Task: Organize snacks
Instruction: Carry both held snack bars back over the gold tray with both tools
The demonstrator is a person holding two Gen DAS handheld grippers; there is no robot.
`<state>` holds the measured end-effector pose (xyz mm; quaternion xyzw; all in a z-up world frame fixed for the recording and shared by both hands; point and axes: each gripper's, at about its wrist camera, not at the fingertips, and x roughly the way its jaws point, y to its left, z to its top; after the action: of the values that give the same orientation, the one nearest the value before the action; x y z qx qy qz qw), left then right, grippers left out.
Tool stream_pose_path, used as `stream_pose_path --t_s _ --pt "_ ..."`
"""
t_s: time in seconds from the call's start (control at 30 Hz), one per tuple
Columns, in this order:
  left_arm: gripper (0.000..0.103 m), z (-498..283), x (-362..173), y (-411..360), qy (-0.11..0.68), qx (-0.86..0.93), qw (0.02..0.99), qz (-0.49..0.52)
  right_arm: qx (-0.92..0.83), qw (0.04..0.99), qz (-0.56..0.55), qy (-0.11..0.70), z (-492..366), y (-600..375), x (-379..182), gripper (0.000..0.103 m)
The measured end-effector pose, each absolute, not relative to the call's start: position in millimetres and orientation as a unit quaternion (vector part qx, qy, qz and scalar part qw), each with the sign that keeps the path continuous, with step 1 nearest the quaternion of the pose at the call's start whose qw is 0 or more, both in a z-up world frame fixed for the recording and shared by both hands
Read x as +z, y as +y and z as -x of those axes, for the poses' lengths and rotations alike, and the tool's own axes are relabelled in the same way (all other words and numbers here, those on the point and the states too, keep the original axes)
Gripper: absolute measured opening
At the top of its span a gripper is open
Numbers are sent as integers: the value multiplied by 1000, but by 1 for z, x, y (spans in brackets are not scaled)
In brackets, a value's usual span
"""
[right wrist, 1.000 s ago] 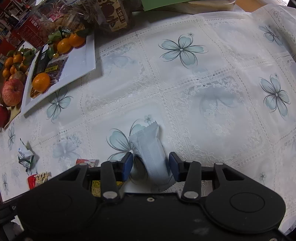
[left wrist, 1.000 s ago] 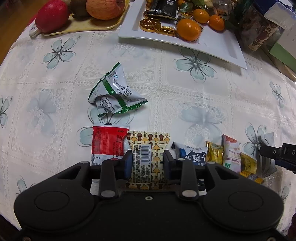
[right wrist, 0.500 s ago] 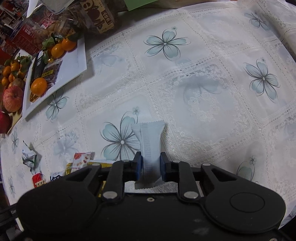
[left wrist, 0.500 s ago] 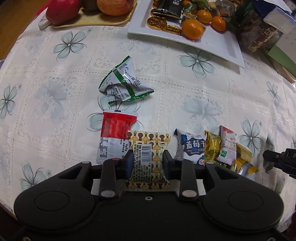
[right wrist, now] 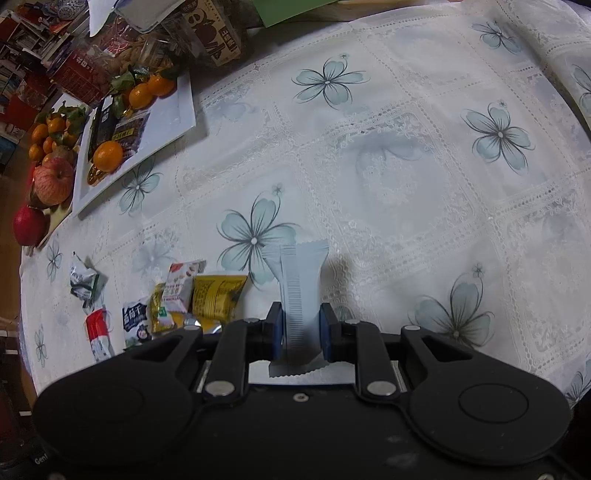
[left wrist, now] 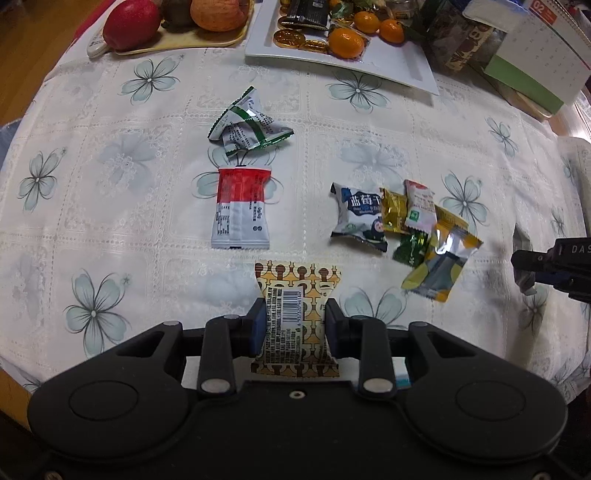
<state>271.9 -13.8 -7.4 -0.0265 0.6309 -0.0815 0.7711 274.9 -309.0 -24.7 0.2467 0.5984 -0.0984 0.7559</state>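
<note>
Two handheld grippers each clamp a snack above a bench draped in a white lace cloth (left wrist: pixel 110 206) printed with blue flowers. Left gripper (left wrist: pixel 295 328) is closed on a yellow-and-brown patterned packet (left wrist: pixel 297 295), barcode side up, its blue pads pressing both sides and the packet lifted clear of the cloth. Right gripper (right wrist: pixel 301 332) is squeezed nearly shut on a slim pale-blue sachet (right wrist: pixel 299 280), pinched at its middle and casting a shadow on the cloth. On the bench, toward its middle, lie a red-and-white packet (left wrist: pixel 240 206) and, just beyond it, a crumpled green-and-white wrapper (left wrist: pixel 247 125). Nearby, a small heap holds a blue-and-white packet (left wrist: pixel 356 214), a gold wrapper (left wrist: pixel 393 210), a white-and-pink packet (left wrist: pixel 419 206), a dark green sweet (left wrist: pixel 410 251) and a yellow-and-silver packet (left wrist: pixel 439 258), overlapping one another. Along the far edge sit a white rectangular plate (left wrist: pixel 406 62) with tangerines (left wrist: pixel 345 42) and gold coins (left wrist: pixel 288 37), and a yellow tray (left wrist: pixel 192 42) of apples (left wrist: pixel 131 24).
</note>
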Motion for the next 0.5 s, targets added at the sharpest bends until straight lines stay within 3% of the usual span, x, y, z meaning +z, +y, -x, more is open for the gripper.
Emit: stream_pose_path --t_s 0.23,0.5 --pt "40 -230 4 -6 597 -68 799 -12 -79 761 -257 590 -230 -296 -9 22" --pt "40 -172 -8 21 617 -67 783 37 -75 760 -281 581 -166 -282 -11 22"
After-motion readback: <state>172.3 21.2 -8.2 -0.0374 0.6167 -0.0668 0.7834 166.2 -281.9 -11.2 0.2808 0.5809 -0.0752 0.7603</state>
